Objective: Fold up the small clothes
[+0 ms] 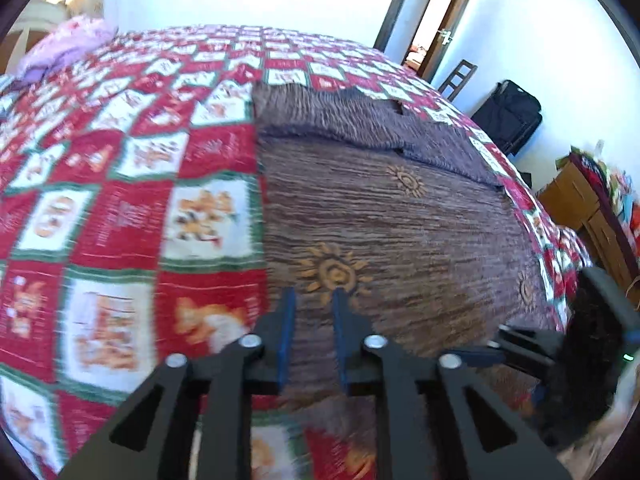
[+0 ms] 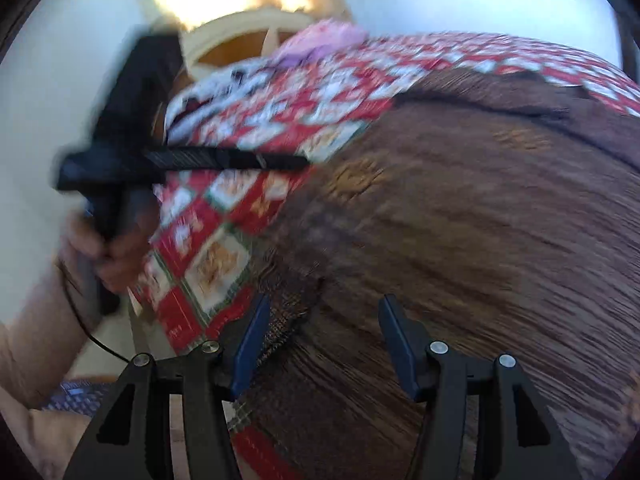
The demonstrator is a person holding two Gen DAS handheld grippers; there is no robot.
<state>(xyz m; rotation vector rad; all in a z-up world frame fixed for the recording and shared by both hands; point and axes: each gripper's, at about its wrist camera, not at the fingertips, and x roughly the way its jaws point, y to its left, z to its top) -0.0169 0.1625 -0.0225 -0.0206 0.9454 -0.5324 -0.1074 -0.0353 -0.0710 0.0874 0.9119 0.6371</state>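
Brown garment with orange sun motifs spread flat on bed quilt, red-white-green patchwork; far portion folded over itself, showing a greyer underside. Same garment fills most of right wrist view, heavily motion-blurred, near hem corner lying just beside the left fingertip of that view

Left gripper hovering over near edge of garment, jaws narrowly parted, nothing between the blue pads; cloth seen below the gap, contact not evident. Same left gripper visible from right wrist view as a dark bar over the quilt, held by a hand, blurred

Right gripper above garment, jaws moderately wide, no cloth pinched; blue pads clear of fabric as far as blur allows. Right gripper also at lower right edge of left wrist view, too dark to read jaws there

Surroundings: purple bundle at far corner of bed, white wall, open door, wooden chair, black suitcase, wooden cabinet with clutter
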